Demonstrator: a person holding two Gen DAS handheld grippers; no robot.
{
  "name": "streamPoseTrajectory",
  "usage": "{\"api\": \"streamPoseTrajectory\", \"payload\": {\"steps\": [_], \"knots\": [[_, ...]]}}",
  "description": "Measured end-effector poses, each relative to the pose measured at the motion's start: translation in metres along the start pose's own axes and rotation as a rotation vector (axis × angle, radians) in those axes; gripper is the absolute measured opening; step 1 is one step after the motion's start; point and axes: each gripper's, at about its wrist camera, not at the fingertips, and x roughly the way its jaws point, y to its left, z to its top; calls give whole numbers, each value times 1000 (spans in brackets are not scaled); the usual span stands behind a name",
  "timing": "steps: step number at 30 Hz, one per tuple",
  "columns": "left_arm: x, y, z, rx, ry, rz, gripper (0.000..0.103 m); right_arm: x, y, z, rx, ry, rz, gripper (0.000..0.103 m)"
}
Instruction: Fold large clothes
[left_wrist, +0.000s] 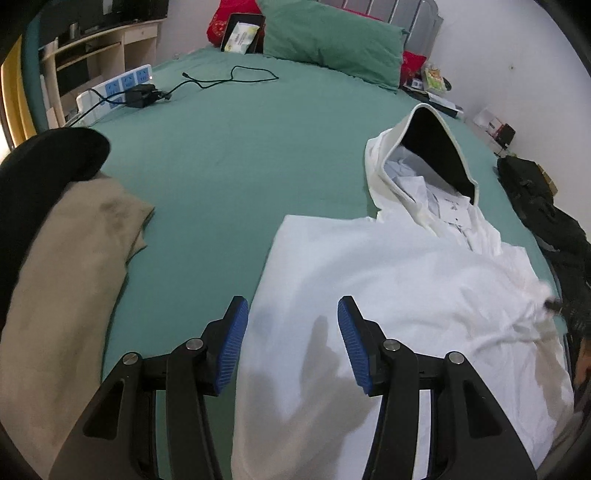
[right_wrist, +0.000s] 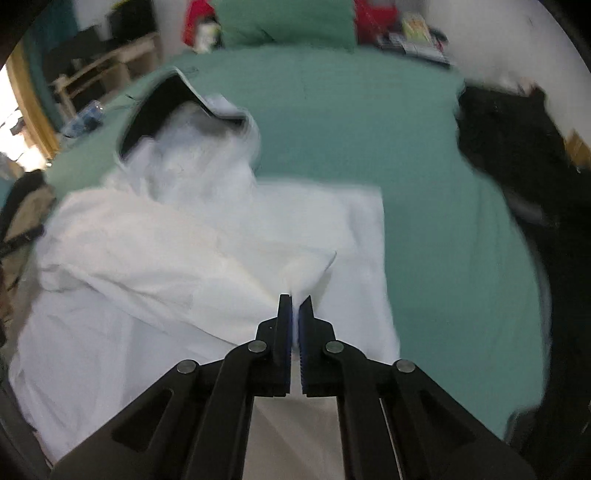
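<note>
the white hooded garment (left_wrist: 388, 295) lies partly folded on the bed (left_wrist: 229, 155); right tool (right_wrist: 295, 301) pinches a fold, left tool (left_wrist: 291, 314) hangs spread; more folds remain.

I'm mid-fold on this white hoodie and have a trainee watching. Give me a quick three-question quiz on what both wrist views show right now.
1. True or false: the left gripper is clamped on the white hoodie.
2. What is pinched in the right gripper? A) the black charger cable B) a bunch of the hoodie's white fabric C) the green pillow
3. Fill in: the hoodie's hood has a ____ lining.

Key:
1. False. Its jaws stand open above the hoodie's left edge, with nothing pinched.
2. B. The jaws are shut on a tuft of white cloth.
3. Black.
</note>
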Motion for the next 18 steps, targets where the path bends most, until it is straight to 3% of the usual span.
{"api": "streamPoseTrajectory", "payload": {"steps": [2,5,7,9,13,18], "knots": [[7,-3,7,-10,2,-15,54,14,0,-7,23,49,-11,5],[18,-3,19,-33,-7,-19,54,8,3,-2,5,11,-43,15],[26,-3,29,-57,-16,-28,54,0,7,14,-6,-38,-45,30],[32,-1,39,-87,-31,-37,54,-4,9,34,-10,-64,-47,53],[36,6,51,-131,-19,-69,54,2,10,92,24,-112,3,56],[35,16,49,-165,-8,-72,54,37,7,160,122,-124,89,56]]}}
